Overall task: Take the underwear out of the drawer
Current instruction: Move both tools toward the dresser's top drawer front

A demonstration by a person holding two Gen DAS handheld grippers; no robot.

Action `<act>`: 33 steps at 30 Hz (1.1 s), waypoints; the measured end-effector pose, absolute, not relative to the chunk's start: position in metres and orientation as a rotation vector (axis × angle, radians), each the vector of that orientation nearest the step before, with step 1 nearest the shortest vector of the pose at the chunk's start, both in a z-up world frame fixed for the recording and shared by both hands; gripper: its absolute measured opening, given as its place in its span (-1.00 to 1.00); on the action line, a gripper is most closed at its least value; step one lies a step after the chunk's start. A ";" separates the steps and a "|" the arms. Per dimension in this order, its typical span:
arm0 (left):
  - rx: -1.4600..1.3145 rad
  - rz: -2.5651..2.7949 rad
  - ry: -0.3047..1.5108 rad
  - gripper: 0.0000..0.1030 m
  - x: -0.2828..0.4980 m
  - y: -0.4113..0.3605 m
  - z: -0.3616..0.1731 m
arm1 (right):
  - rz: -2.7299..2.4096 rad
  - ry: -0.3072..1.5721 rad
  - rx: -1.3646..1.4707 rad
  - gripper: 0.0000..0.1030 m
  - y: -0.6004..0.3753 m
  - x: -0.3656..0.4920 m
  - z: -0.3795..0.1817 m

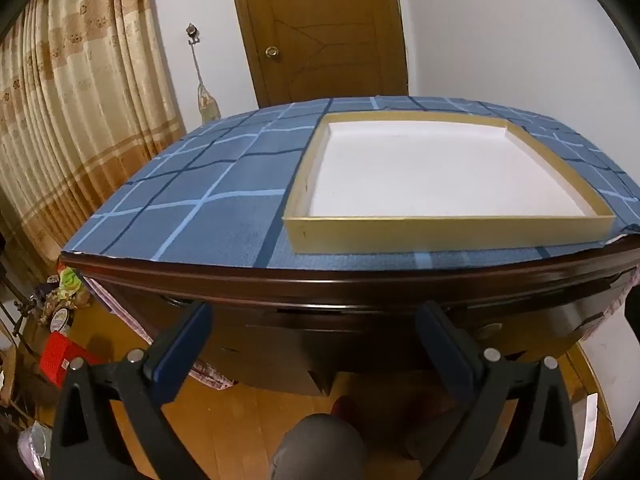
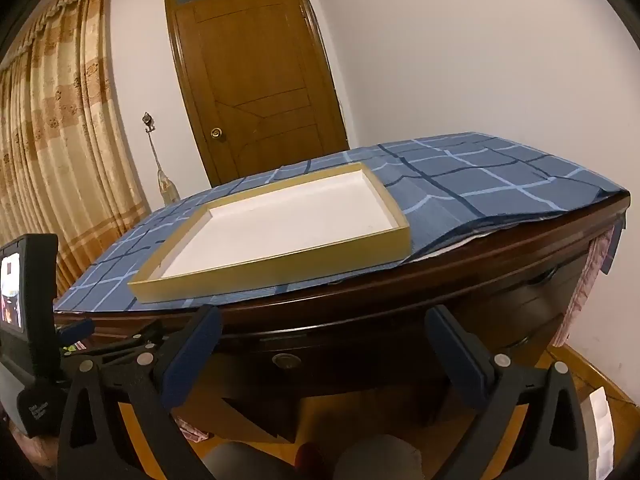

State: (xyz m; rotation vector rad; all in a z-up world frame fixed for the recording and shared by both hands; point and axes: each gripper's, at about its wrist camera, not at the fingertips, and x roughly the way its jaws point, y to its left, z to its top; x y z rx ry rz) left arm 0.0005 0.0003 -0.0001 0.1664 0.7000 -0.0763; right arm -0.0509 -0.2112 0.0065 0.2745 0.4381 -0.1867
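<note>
dark wood table (image 1: 360, 280) | blue checked cloth (image 1: 208, 200) | gold-rimmed tray (image 1: 448, 232) on cloth

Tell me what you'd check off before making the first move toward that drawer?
1. Left tool open, nothing in it: ok.
2. Right tool open, nothing in it: ok.
3. Drawer opened: not ok, its front sits flush under the dresser edge.
4. Round drawer pull in view and unblocked: ok.
5. Shallow tray on the blue checked cloth holds nothing: ok.
6. Underwear inside the drawer: cannot tell, hidden.
</note>
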 end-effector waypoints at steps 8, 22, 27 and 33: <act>0.133 -0.098 0.707 0.99 -0.002 0.005 -0.007 | -0.185 0.432 0.295 0.99 -0.217 -0.053 0.003; 0.109 -0.117 0.732 0.99 -0.008 0.000 -0.015 | -0.202 0.437 0.277 0.99 -0.217 -0.055 -0.001; 0.096 -0.133 0.736 0.99 -0.012 0.001 -0.018 | -0.215 0.442 0.273 0.99 -0.221 -0.056 -0.003; 0.094 -0.132 0.731 0.99 -0.014 0.002 -0.020 | -0.229 0.433 0.253 0.99 -0.224 -0.058 -0.003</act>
